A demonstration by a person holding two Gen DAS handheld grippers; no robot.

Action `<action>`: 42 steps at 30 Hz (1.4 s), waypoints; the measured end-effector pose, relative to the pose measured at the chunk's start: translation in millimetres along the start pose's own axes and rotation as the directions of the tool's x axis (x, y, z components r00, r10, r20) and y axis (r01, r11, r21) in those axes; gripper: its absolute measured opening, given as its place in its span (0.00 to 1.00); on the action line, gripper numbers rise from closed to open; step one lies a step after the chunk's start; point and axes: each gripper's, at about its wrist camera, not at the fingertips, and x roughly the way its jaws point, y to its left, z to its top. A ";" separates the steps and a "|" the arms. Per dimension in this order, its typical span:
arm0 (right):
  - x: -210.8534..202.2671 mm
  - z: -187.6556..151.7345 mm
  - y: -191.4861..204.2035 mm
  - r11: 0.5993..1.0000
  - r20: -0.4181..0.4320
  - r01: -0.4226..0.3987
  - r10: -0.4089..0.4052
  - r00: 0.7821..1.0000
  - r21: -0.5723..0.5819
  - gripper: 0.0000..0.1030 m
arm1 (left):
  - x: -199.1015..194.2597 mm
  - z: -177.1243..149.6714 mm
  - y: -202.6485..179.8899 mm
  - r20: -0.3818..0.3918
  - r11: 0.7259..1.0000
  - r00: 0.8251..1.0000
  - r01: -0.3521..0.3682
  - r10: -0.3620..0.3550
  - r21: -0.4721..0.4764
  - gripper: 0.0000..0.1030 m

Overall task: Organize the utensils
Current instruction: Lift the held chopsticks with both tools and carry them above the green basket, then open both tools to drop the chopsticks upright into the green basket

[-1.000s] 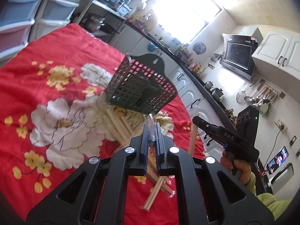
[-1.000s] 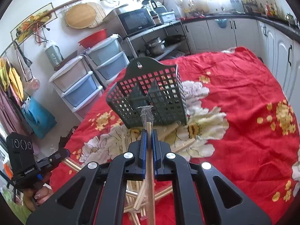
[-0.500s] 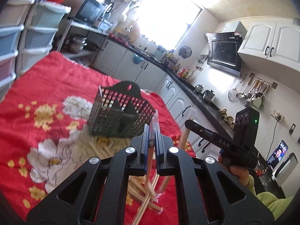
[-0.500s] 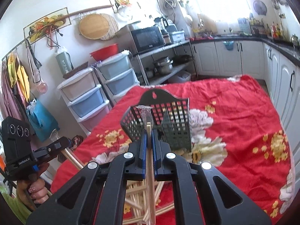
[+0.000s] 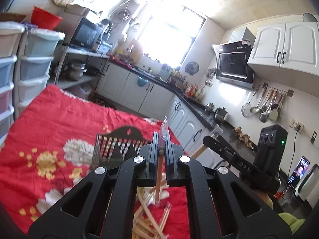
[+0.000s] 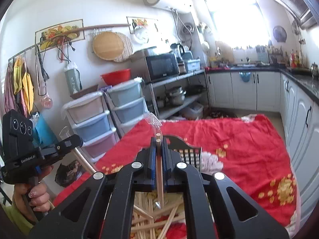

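Left gripper [image 5: 161,151] jaws clenched on a wrapped chopstick pair [image 5: 159,177]; clear sleeve tip sticks up past the jaws, the wooden end hangs below. Right gripper [image 6: 158,155] jaws clenched on another wrapped pair [image 6: 159,179], two square wood ends showing at the top with plastic flaring above. Both pairs are held off the surface, over the loose chopstick pile [image 5: 151,219] near the bottom of both views. Dark mesh utensil basket [image 5: 119,145] sits on the red floral cloth [image 5: 59,131] just beyond the pile, partly hidden by the grippers.

Handling, my read: chopsticks are light, stiff and thin; the plastic sleeve is slick and crinkly, so a stick could slide or pivot in the jaws. Each grip sits near the upper end, so the long tail swings. Gripping nearer mid-length would be steadier. For the basket, keep the sticks near upright and enter tip first; mesh holes could snag tips.
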 end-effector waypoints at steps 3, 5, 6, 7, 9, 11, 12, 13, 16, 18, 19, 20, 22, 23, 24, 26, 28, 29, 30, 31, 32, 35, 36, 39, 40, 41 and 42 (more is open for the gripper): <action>0.8 10.4 0.3 1.000 0.029 0.010 -0.010 1.000 -0.009 0.05 | 4.0 14.7 -4.0 0.025 1.000 1.000 -0.003 0.003 0.012 0.03; 2.1 19.6 -0.6 1.000 0.048 0.015 -0.014 0.999 -0.011 0.05 | 5.2 22.5 -7.6 0.042 1.000 0.999 -0.008 0.008 0.022 0.03; 2.4 23.0 -1.0 1.000 0.056 0.016 -0.015 0.998 -0.010 0.05 | 6.1 25.8 -9.6 0.051 0.999 0.999 -0.013 0.012 0.029 0.03; 2.8 28.3 -1.0 1.000 0.069 0.018 -0.017 0.997 -0.013 0.05 | 7.2 29.5 -11.9 0.064 0.999 0.998 -0.020 0.017 0.039 0.03; 3.6 35.3 -0.9 1.000 0.089 0.022 -0.020 0.996 -0.018 0.05 | 8.7 36.1 -15.6 0.084 0.998 0.996 -0.029 0.025 0.051 0.03; 5.6 44.1 -2.1 0.999 0.111 0.029 -0.026 0.993 -0.021 0.05 | 11.6 44.3 -19.6 0.109 0.997 0.993 -0.039 0.032 0.062 0.03; 5.9 46.9 -2.7 0.999 0.119 0.031 -0.028 0.993 -0.021 0.05 | 12.6 48.0 -21.7 0.118 0.997 0.992 -0.043 0.035 0.068 0.03; 6.3 49.9 -3.5 0.999 0.129 0.033 -0.030 0.991 -0.021 0.05 | 13.5 51.0 -23.5 0.127 0.996 0.991 -0.048 0.038 0.073 0.03; 9.4 59.5 -6.3 0.999 0.160 0.037 -0.033 0.987 -0.020 0.05 | 18.3 61.3 -26.6 0.151 0.995 0.987 -0.064 0.051 0.076 0.03; 11.2 65.1 -10.0 0.999 0.181 0.041 -0.037 0.983 -0.014 0.05 | 22.5 67.6 -27.7 0.170 0.994 0.983 -0.079 0.065 0.076 0.03; 12.8 67.9 -12.2 0.999 0.192 0.046 -0.043 0.981 -0.012 0.05 | 24.5 70.5 -28.1 0.180 0.993 0.981 -0.091 0.076 0.077 0.03; 13.6 69.5 -14.5 0.999 0.198 0.052 -0.049 0.979 -0.010 0.05 | 25.9 72.4 -27.9 0.190 0.992 0.978 -0.102 0.085 0.078 0.03; 17.2 73.0 -18.6 0.998 0.209 0.062 -0.059 0.976 -0.007 0.05 | 30.4 77.4 -26.1 0.205 0.989 0.973 -0.124 0.106 0.075 0.03; 18.4 73.4 -19.9 0.998 0.213 0.067 -0.065 0.975 -0.004 0.05 | 33.1 78.2 -24.5 0.208 0.989 0.972 -0.131 0.114 0.073 0.03; 19.7 73.9 -22.3 0.997 0.216 0.071 -0.069 0.974 -0.001 0.05 | 36.1 79.7 -22.6 0.210 0.988 0.970 -0.138 0.121 0.068 0.03; 23.6 73.4 -27.0 0.997 0.221 0.075 -0.076 0.972 0.014 0.05 | 43.3 79.2 -17.9 0.209 0.985 0.967 -0.161 0.144 0.063 0.03; 28.0 71.1 -31.4 0.997 0.226 0.074 -0.078 0.971 0.023 0.05 | 48.8 74.9 -12.7 0.215 0.980 0.962 -0.188 0.171 0.060 0.03; 29.5 70.1 -30.6 0.997 0.231 0.077 -0.080 0.970 0.024 0.05 | 51.8 72.9 -10.0 0.213 0.979 0.960 -0.197 0.180 0.059 0.03; 31.4 68.8 -31.4 0.997 0.234 0.079 -0.082 0.969 0.025 0.05 | 54.9 71.2 -7.7 0.210 0.978 0.960 -0.202 0.186 0.053 0.03; 33.6 68.0 -32.5 0.996 0.237 0.079 -0.083 0.968 0.028 0.05 | 59.1 68.1 -3.6 0.205 0.977 0.959 -0.208 0.194 0.048 0.03; 36.2 65.7 -33.8 0.996 0.238 0.079 -0.083 0.968 0.029 0.05 | 61.6 66.3 -1.0 0.201 0.976 0.959 -0.213 0.200 0.047 0.03; 44.1 61.2 -34.4 0.995 0.238 0.092 -0.095 0.967 0.026 0.05 | 71.0 58.9 5.9 0.186 0.974 0.960 -0.220 0.209 0.044 0.03; 47.0 60.3 -34.0 0.995 0.238 0.097 -0.101 0.966 0.026 0.05 | 74.1 56.7 6.9 0.181 0.974 0.961 -0.222 0.211 0.044 0.03; 55.7 53.7 -37.1 0.994 0.230 0.103 -0.108 0.967 0.034 0.05 | 83.1 48.8 10.7 0.165 0.972 0.961 -0.231 0.220 0.047 0.03; 58.7 51.0 -37.9 0.994 0.225 0.103 -0.109 0.968 0.038 0.05 | 86.4 45.0 10.6 0.158 0.971 0.962 -0.232 0.222 0.052 0.03; 61.2 49.3 -38.5 0.994 0.220 0.104 -0.110 0.969 0.039 0.05 | 87.8 41.8 10.1 0.154 0.971 0.963 -0.232 0.221 0.056 0.03; 63.7 47.1 -38.2 0.994 0.214 0.106 -0.112 0.970 0.039 0.05 | 89.6 39.4 10.5 0.149 0.971 0.964 -0.231 0.221 0.059 0.03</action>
